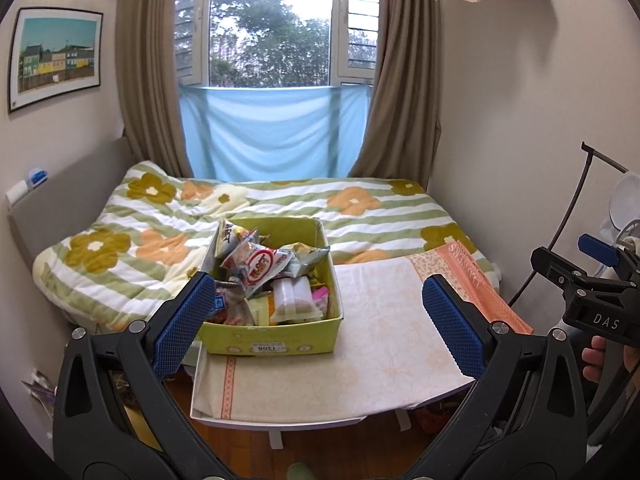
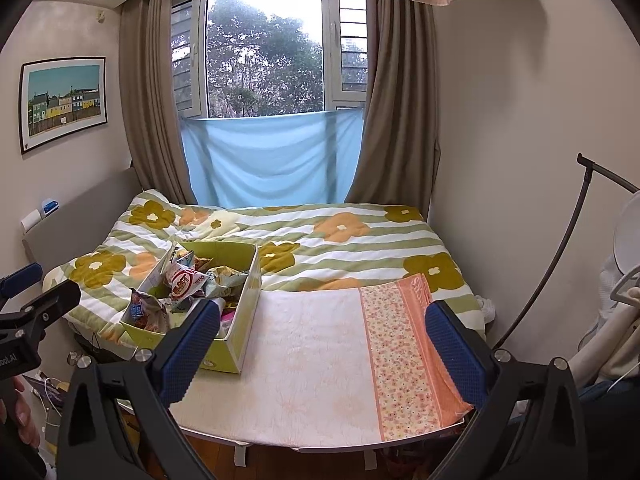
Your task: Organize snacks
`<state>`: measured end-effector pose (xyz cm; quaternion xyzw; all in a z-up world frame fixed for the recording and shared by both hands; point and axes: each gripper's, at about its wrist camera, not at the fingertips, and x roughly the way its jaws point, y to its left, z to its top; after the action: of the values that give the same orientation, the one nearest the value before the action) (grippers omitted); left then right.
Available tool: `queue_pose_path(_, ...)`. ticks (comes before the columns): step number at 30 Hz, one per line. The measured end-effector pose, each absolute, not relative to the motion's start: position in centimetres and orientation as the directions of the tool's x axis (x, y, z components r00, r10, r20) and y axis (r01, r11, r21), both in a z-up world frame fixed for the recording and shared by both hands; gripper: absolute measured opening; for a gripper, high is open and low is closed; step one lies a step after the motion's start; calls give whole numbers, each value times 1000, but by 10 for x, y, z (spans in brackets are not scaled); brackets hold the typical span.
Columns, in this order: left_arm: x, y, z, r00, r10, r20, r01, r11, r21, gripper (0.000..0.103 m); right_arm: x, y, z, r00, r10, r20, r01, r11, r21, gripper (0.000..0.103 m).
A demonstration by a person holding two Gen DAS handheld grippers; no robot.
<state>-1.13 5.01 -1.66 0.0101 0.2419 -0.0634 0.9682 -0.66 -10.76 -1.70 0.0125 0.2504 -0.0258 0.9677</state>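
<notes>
Both of your grippers, left gripper (image 1: 318,320) and right gripper (image 2: 322,350), hover near the table's front edge, jaws spread wide, holding nothing. Beyond, at the cloth-covered table's (image 1: 384,344) far-left corner, the green cardboard box (image 1: 276,338) holds jumbled snack packets (image 1: 260,268); whether sorting is starting or finished is unclear.

The left gripper (image 1: 320,320) is held level with its blue-padded fingers (image 1: 182,320) spread wide apart and nothing between them. The right gripper (image 2: 322,346) is posed the same way, fingers (image 2: 456,350) wide and empty. Each shows at the edge of the other's view, with a hand (image 1: 596,360) wrapped around the right gripper's handle
</notes>
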Motion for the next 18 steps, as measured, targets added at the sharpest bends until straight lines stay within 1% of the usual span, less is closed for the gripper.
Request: queue_pose_path(18,-6,54,-19,873,-116,-473,125,992,-12,103,-4,-106,-17,868,-50,-494,62,998,8,102)
